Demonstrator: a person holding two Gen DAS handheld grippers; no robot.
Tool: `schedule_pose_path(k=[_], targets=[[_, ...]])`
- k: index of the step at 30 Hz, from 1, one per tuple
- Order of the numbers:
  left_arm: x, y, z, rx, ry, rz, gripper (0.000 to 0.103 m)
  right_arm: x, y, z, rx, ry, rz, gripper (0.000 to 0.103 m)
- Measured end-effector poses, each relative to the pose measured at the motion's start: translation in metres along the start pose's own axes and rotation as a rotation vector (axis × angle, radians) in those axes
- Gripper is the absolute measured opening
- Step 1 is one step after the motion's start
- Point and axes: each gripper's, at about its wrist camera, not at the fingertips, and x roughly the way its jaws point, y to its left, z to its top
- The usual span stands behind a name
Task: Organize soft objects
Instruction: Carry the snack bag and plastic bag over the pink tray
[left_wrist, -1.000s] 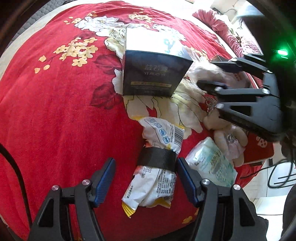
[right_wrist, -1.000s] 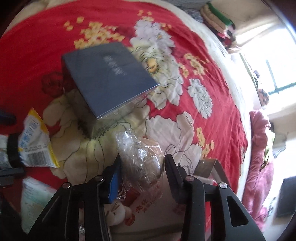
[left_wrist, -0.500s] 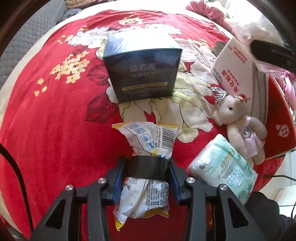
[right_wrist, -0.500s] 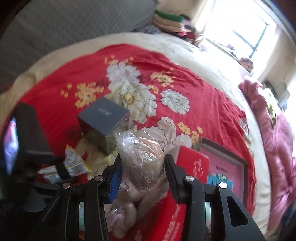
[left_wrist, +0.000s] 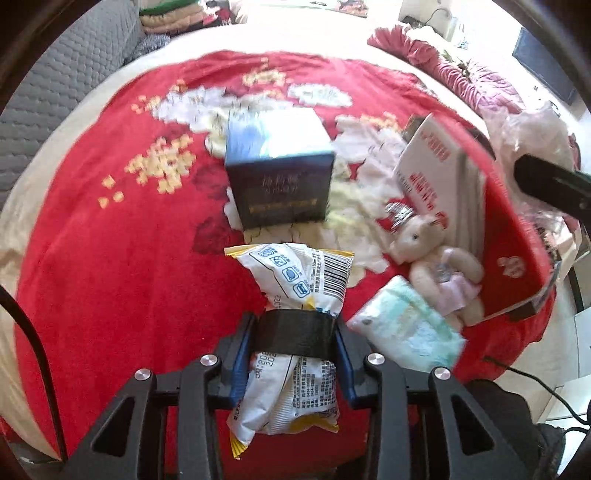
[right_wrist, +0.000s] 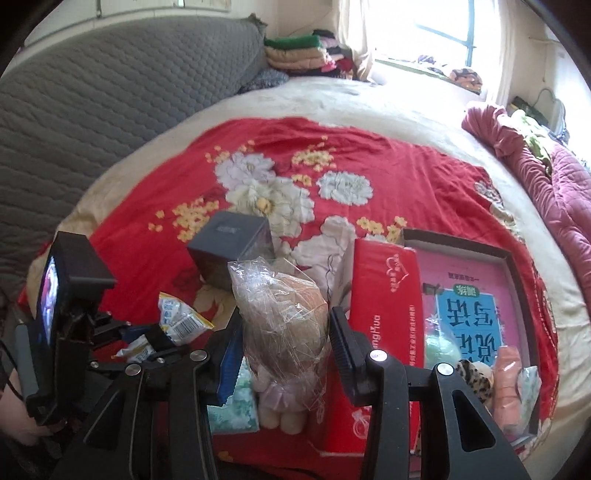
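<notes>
My left gripper (left_wrist: 295, 334) is shut on a white and yellow snack bag (left_wrist: 295, 284) with a black band, held above the red floral blanket (left_wrist: 110, 240). My right gripper (right_wrist: 284, 332) is shut on a clear plastic bag with a brown soft item (right_wrist: 284, 314), held high above the bed. A small teddy bear (left_wrist: 436, 258) and a pale green tissue pack (left_wrist: 406, 325) lie to the right of the snack bag. The open red box (right_wrist: 384, 295) holds several soft items (right_wrist: 506, 376) at its near end.
A dark cube box (left_wrist: 280, 177) stands on the blanket beyond the snack bag. A grey quilted headboard (right_wrist: 110, 92) lies at the left, folded clothes (right_wrist: 295, 51) at the back, a pink quilt (right_wrist: 546, 177) at the right.
My left gripper closed on the snack bag and lifted it. My right gripper rose and pulled back with the plastic bag, bringing the red box and the room into view.
</notes>
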Motion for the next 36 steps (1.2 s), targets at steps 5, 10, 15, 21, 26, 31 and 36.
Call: schedule_pose_path(k=[5, 10, 15, 21, 26, 31, 36], targets=[[-0.033, -0.012, 0.002, 0.013, -0.061, 0.005, 0.039, -0.030, -0.015, -0.004, 0.055, -0.056, -0.006, 0.045], [-0.064, -0.034, 0.010, 0.039, -0.113, -0.023, 0.039, -0.062, -0.035, -0.011, 0.112, -0.112, -0.030, 0.045], [-0.085, -0.071, 0.023, 0.097, -0.150, -0.066, 0.039, -0.098, -0.065, -0.018, 0.187, -0.181, -0.064, 0.045], [-0.102, -0.127, 0.044, 0.182, -0.181, -0.122, 0.039, -0.140, -0.109, -0.034, 0.290, -0.262, -0.134, 0.045], [-0.100, -0.168, 0.057, 0.245, -0.176, -0.147, 0.039, -0.164, -0.149, -0.058, 0.393, -0.293, -0.193, 0.045], [-0.084, -0.204, 0.066, 0.301, -0.148, -0.172, 0.039, -0.167, -0.172, -0.078, 0.445, -0.282, -0.211, 0.045], [-0.063, -0.233, 0.069, 0.346, -0.108, -0.197, 0.039, -0.160, -0.183, -0.092, 0.477, -0.263, -0.207, 0.045]])
